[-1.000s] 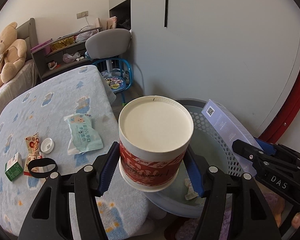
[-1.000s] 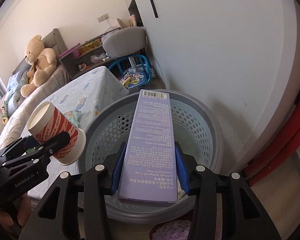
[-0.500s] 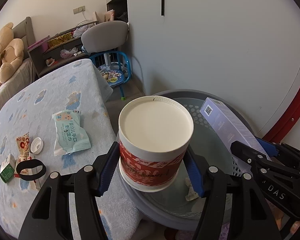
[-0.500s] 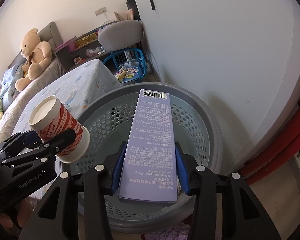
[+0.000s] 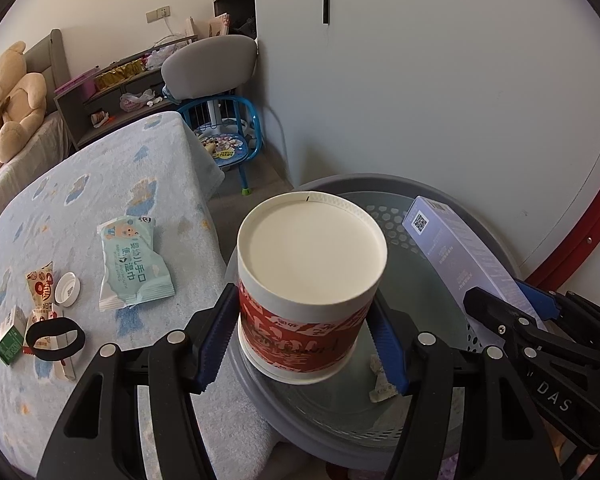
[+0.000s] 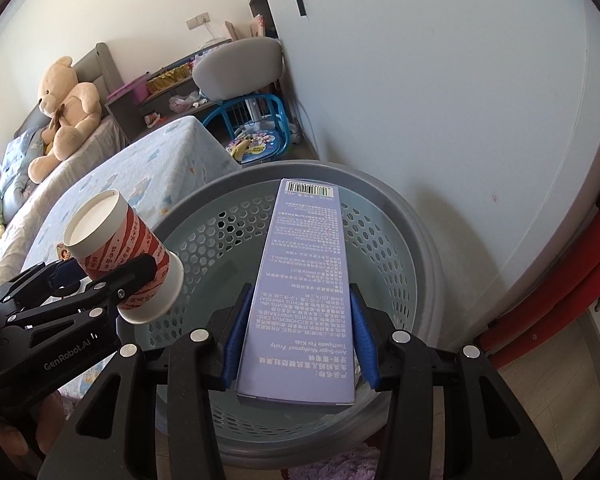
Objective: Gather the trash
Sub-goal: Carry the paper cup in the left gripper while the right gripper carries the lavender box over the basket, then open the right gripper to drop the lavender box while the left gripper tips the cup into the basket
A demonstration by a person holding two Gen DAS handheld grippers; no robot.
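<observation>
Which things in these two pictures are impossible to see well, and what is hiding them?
- Bottom of the grey perforated plastic basket: right wrist view, mostly covered by the long lilac cardboard box.
- Inside of the red-and-white paper cup: both views show only its base and side.
- Small paper scrap in the basket: left wrist view, partly behind the left claw.
- Small green carton on the blue patterned bedspread: print too small.

A: Left gripper (image 5: pixel 306 330) clamps the red-and-white paper cup (image 5: pixel 308 280), bottom toward the lens, over the grey basket (image 5: pixel 380 432)!

B: Right gripper (image 5: pixel 512 308) pinches a lilac box (image 5: pixel 456 248) above that basket. Wipes packet (image 5: pixel 134 262) lies on the bed (image 5: pixel 100 184).
</observation>
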